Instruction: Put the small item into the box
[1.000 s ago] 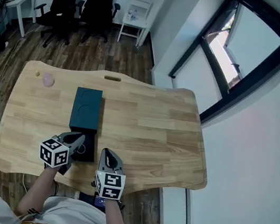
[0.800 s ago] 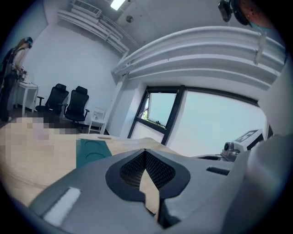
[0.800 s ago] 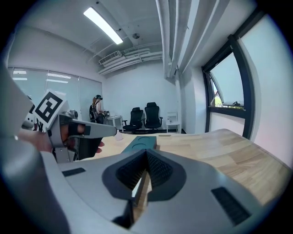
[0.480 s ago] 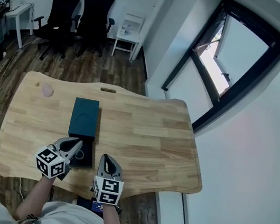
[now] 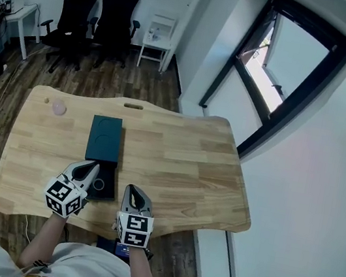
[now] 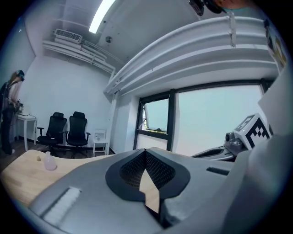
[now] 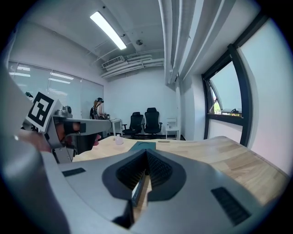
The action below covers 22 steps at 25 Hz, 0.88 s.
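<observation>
**Approach stage, nothing yet picked up.** The left hand-held gripper (image 5: 91, 170) and right hand-held gripper (image 5: 131, 193) are both empty with their jaws pressed together. Both hang over the near edge of the counter (image 5: 182, 163), the left one at the near end of the dark box (image 5: 105, 137). The small item (image 5: 58, 107), apparently the pale pink object, lies near the far left corner, well apart from box and grippers. Next move, as judged: part one gripper's jaws, reach out to the item, close on it and carry it back to the box.

No legible text anywhere — labels, numbers unreadable.
</observation>
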Available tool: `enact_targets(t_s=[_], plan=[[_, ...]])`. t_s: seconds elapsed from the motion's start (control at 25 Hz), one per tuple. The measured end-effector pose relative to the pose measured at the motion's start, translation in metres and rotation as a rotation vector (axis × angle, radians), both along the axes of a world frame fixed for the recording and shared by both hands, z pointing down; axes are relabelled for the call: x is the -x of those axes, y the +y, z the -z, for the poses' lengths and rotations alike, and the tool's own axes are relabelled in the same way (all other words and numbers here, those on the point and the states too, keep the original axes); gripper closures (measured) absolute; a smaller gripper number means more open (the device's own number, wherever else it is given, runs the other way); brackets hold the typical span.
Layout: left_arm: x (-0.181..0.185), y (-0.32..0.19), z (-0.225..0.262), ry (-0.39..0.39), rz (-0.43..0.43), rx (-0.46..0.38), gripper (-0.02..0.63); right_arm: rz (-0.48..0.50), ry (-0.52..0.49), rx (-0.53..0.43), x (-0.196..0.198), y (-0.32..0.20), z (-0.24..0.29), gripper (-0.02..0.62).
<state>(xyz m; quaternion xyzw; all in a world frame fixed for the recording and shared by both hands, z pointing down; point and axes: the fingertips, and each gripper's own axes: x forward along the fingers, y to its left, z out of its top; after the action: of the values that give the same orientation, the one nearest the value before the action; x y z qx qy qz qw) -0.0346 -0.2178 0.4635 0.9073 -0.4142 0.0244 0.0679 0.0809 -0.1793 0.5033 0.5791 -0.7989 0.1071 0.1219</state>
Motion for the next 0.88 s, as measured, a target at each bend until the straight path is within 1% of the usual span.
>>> enact_targets(t_s=[0.24,0.48,0.68,0.88], plan=[[-0.005,0.002,-0.002,0.006,-0.022,0.030,0.603,-0.008,0.012,-0.004,-0.005,0.001,0.004,0.592],[-0.009,0.003,-0.011,-0.033,-0.025,0.054,0.603,-0.009,0.014,-0.007,-0.008,0.000,0.003,0.592],[-0.006,0.004,-0.017,-0.038,-0.019,0.073,0.603,-0.009,0.003,0.002,-0.008,0.003,-0.002,0.592],[-0.009,0.001,-0.025,-0.060,-0.027,0.091,0.603,-0.011,0.000,0.006,-0.012,-0.002,-0.006,0.592]])
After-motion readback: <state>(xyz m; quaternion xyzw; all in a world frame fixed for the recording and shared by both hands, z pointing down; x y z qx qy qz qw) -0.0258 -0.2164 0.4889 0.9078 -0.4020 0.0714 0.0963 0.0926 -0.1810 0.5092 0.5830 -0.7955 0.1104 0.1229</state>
